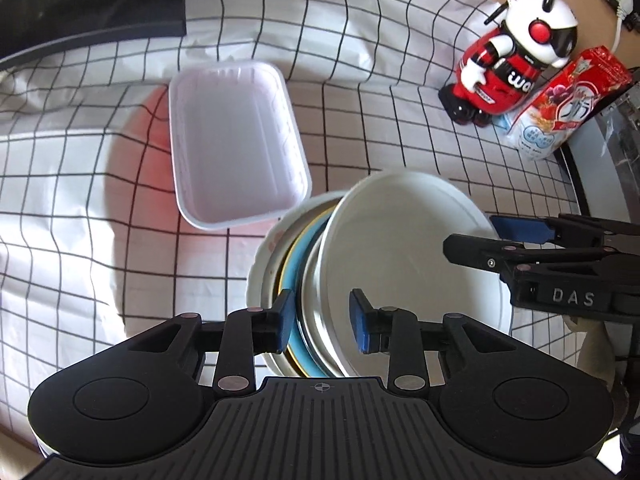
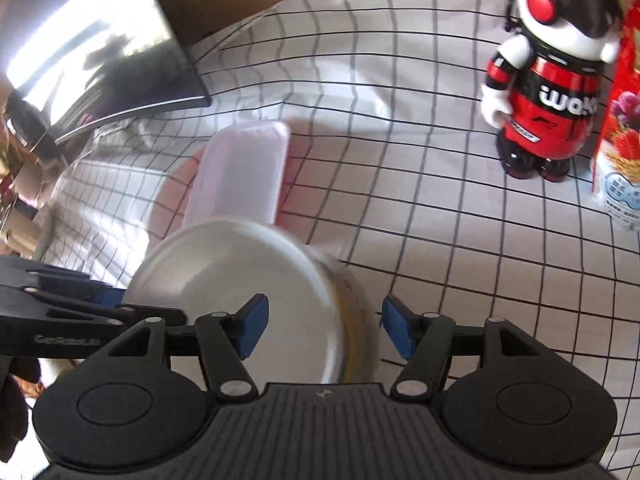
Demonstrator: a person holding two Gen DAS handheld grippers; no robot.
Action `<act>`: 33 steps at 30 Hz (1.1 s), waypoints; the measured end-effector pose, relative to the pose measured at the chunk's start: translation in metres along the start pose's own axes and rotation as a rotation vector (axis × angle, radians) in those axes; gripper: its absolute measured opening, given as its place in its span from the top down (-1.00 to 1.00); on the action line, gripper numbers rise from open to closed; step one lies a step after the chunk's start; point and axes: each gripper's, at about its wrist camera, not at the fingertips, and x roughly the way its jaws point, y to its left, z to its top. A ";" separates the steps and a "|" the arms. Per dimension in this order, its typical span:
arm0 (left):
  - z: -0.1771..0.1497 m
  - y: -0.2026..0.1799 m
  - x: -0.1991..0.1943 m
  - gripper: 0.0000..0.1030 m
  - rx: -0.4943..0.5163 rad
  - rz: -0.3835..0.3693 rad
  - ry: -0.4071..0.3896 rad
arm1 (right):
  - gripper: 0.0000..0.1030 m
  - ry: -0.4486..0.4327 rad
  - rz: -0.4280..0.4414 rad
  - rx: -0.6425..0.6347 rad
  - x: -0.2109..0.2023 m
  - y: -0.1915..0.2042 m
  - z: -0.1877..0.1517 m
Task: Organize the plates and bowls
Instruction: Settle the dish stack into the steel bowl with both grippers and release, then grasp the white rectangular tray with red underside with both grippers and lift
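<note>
A stack of round dishes sits on the checked cloth: an outer white dish [image 1: 258, 276], a blue plate [image 1: 297, 264], a steel bowl [image 1: 314, 312], and on top a white plate [image 1: 400, 240] shifted to the right. My left gripper [image 1: 322, 322] points down over the near-left side of the stack. The blue, steel and white rims lie between its blue pads, and a gap shows beside the right pad. My right gripper [image 2: 324, 330] straddles the white plate [image 2: 240, 272] at its rim, both pads clear of it. It reaches in from the right [image 1: 480, 236] in the left wrist view.
An empty white rectangular tray [image 1: 236, 140] lies just behind the stack. A red and white toy robot [image 1: 516, 60] and a red snack bag [image 1: 560, 100] stand at the back right. A dark screen [image 1: 92, 0] lies at the back left.
</note>
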 end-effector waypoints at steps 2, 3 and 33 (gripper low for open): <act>0.001 0.001 0.001 0.36 -0.001 0.012 0.000 | -0.24 0.010 -0.017 0.020 0.003 -0.006 -0.001; 0.000 0.002 0.003 0.36 -0.001 0.021 0.002 | -0.24 0.016 -0.027 0.025 0.005 -0.008 -0.002; 0.075 0.087 0.003 0.43 -0.267 0.035 -0.255 | -0.67 0.057 0.059 -0.080 0.017 0.008 0.110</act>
